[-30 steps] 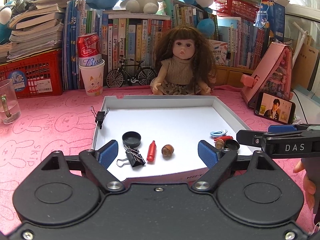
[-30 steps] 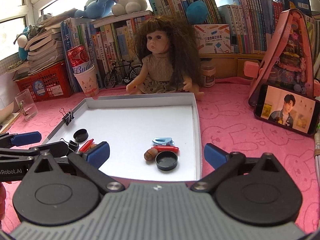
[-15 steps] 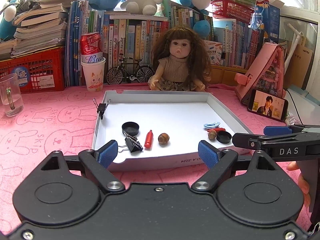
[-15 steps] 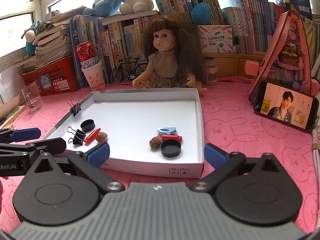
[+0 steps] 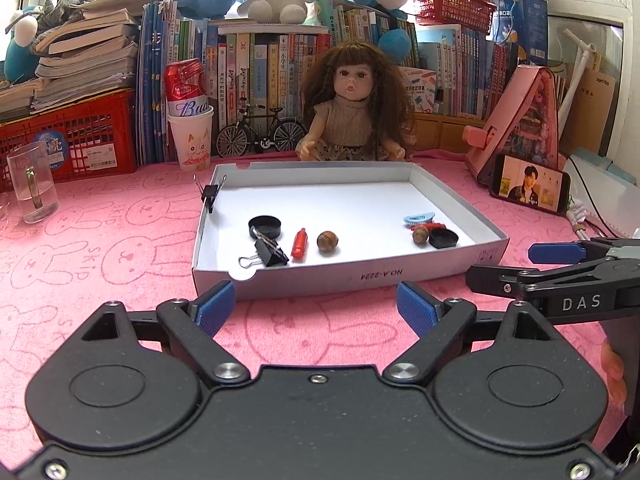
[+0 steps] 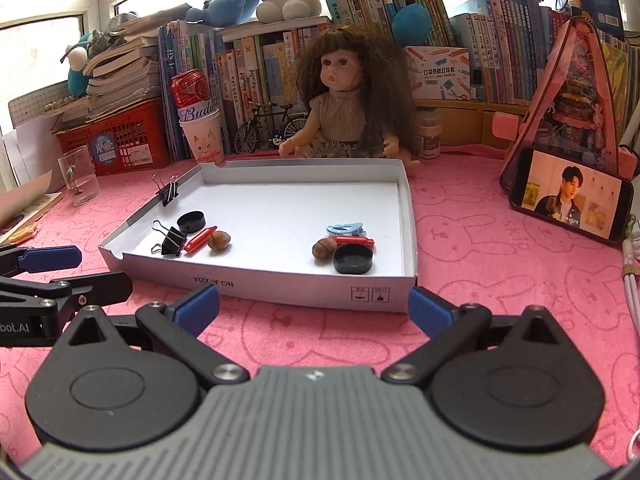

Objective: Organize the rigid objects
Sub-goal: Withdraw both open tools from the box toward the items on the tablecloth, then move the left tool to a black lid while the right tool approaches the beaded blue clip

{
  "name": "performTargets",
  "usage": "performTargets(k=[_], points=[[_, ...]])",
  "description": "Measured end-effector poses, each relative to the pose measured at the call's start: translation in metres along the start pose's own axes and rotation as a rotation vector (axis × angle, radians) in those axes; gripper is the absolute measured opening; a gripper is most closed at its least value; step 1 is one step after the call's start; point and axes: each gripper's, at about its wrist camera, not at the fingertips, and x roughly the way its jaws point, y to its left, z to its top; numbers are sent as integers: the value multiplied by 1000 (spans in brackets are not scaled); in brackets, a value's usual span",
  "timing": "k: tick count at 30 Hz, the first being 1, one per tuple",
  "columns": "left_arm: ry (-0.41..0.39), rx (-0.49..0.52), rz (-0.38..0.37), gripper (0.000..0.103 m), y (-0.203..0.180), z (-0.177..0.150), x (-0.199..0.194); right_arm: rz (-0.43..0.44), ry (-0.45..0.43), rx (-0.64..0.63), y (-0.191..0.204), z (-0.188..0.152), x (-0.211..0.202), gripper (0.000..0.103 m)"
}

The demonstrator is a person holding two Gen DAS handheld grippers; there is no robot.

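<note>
Hovering: both hand-held grippers — left (image 5: 316, 306), right (image 6: 313, 310) — gaped wide, empty.
Advice: approach tray (image 5: 360, 276) items squarely — probably pairing them.

sunlit window (image 6: 44, 36) behind bookshelf (image 5: 280, 68)

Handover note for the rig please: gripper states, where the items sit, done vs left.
Left hand-held gripper: open, empty, in front of the white tray's near wall.
Right hand-held gripper: open, empty, also short of the tray.
Left group in the tray: black cap, binder clip, red cylinder, nut.
Right group: blue clip, red stick, second nut, second black cap.
Another binder clip is clamped on the tray's left wall.
Done: loose items lie in two clusters inside the tray.
Left: possibly nothing; confirm the clamped clip.
</note>
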Motion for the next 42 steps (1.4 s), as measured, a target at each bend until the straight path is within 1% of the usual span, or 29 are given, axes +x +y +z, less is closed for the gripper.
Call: performTargets(k=[4, 10, 13, 19, 24, 28, 39, 42], points=[[8, -12, 3, 87, 2, -9, -6, 16, -3, -1, 2, -11, -9, 103], [21, -14, 12, 87, 4, -24, -17, 34, 20, 6, 7, -29, -21, 103], [23, -3, 20, 87, 4, -31, -23, 37, 15, -13, 12, -37, -28, 103], [33, 30, 14, 87, 5, -46, -35, 59, 16, -60, 27, -52, -41, 103], [42, 52, 18, 87, 4, -56, -37, 44, 25, -134, 45, -63, -40, 103], [49, 55, 18, 87, 4, -60, -36, 44, 55, -133, 51, -68, -35, 103], [65, 45, 27, 87, 4, -66, -30, 33, 25, -135, 52, -74, -36, 103], [65, 40, 33, 90, 5, -67, -29, 31, 16, -135, 53, -75, -37, 103]])
